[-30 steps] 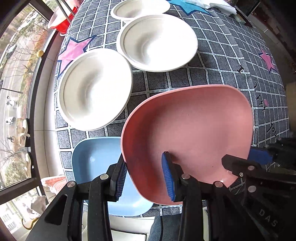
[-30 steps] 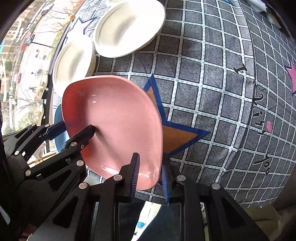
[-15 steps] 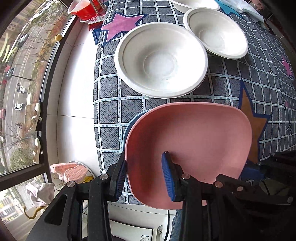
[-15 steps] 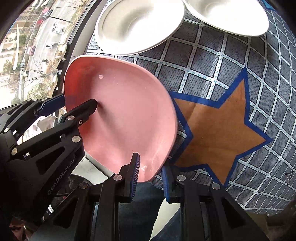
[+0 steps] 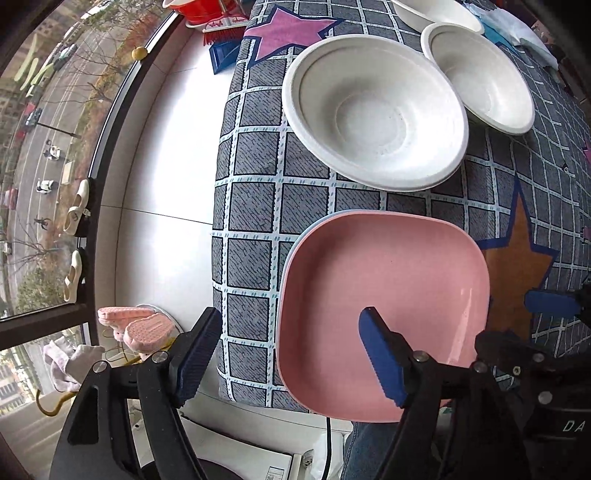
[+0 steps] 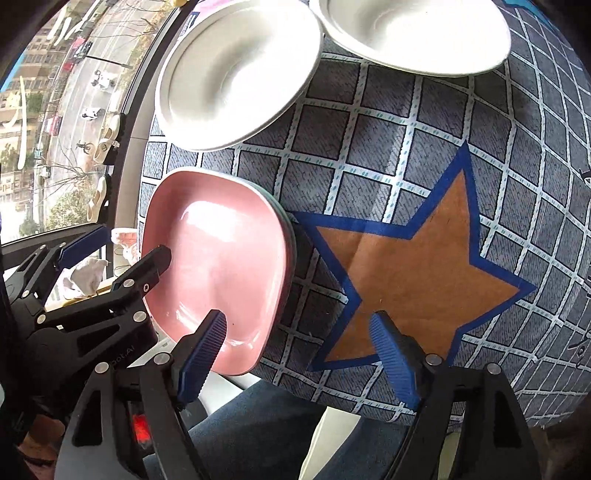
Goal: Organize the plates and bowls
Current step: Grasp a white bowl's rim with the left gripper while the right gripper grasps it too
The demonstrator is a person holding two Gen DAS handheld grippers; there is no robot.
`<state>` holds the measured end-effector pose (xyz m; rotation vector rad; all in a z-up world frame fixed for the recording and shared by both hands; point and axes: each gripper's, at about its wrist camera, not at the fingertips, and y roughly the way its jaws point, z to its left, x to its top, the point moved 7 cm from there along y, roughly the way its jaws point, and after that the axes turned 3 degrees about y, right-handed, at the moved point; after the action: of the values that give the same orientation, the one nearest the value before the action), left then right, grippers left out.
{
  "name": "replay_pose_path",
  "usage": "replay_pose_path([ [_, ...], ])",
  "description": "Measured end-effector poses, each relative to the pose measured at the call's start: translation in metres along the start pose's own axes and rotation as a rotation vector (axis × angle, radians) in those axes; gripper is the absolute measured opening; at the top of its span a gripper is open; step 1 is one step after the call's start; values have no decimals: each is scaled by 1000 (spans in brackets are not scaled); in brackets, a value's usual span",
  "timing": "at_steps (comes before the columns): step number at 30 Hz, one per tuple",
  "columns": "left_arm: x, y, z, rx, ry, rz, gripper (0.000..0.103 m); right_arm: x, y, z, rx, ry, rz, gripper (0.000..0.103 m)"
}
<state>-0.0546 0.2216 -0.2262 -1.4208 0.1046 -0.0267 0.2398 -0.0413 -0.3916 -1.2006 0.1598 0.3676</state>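
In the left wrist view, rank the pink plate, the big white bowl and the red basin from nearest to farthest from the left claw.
1. Pink plate: just ahead of the left claw, under its right finger.
2. Big white bowl: beyond the plate.
3. Red basin: top edge, farthest.

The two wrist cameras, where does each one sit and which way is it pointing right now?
Left wrist: on the left gripper, looking down at the pink plate stacked on a blue plate; its jaws have just been opening, straddling the plate's rim without pressing.
Right wrist: on the right gripper, angled down at the orange star on the tablecloth; jaws just opened, gripping nothing; a denim-clad leg shows below.
Shared: pink plate, two white bowls, each other's gripper.
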Motion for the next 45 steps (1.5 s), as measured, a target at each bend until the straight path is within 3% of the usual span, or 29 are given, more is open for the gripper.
replay_pose_path([
  [11,11,-13,-39,-37,70,-19,80,-21,-13,-106,-8,267,33,82],
  [19,45,-40,-75,-72,129,-69,80,-31,-35,-151,4,304,25,82],
  [28,125,-78,-94,-57,114,-188,80,32,-90,-186,-27,292,-90,82],
  [35,192,-70,-110,-16,148,-224,80,95,-126,-206,-20,305,-178,82],
  [40,223,-44,-121,-7,190,-188,80,124,-129,-218,-13,309,-188,81],
  [45,234,-11,-131,-2,214,-111,80,135,-115,-223,-12,303,-161,81],
])
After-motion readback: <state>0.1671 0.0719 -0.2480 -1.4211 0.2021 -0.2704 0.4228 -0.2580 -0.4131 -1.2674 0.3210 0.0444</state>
